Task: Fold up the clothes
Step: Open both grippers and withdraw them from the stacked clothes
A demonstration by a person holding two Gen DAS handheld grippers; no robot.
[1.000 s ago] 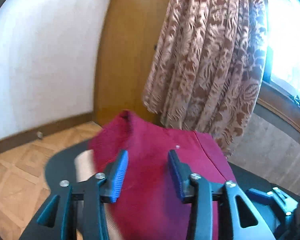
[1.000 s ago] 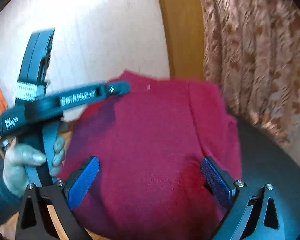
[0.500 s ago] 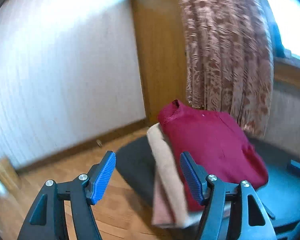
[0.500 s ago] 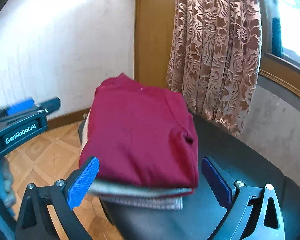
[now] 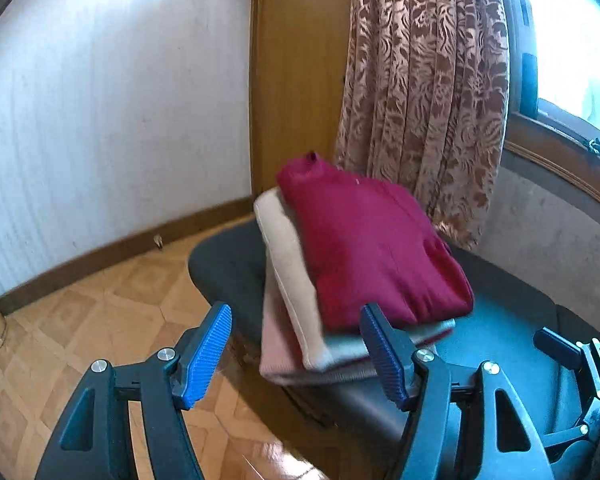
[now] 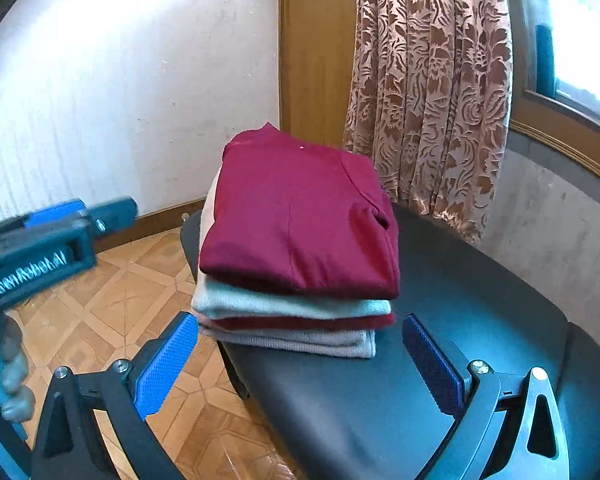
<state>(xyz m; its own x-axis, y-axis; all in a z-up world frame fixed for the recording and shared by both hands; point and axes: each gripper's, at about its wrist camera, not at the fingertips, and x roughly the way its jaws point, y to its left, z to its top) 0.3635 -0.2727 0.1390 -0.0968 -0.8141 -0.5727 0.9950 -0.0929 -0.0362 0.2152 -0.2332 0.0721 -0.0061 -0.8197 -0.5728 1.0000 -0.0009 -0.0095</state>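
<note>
Ahead of the right gripper (image 6: 300,364), between its spread fingers, bare black chair seat (image 6: 480,300) lies open up to the folded stack (image 6: 296,276) — the stack blocks further travel. Beyond its right finger the curtain (image 6: 432,92) hangs close. Left of its left finger, the left gripper (image 5: 296,356) intrudes above open floor (image 6: 132,304).

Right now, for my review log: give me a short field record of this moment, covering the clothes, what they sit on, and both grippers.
top garment: folded maroon top, lying flat on the stack
stack below: pale grey-green, dark red and beige folded layers
support: black chair seat, stack near its left edge
left gripper: open, empty, short of the stack
right gripper: open, empty, short of the stack
background: patterned curtain, wooden door, tiled floor
</note>
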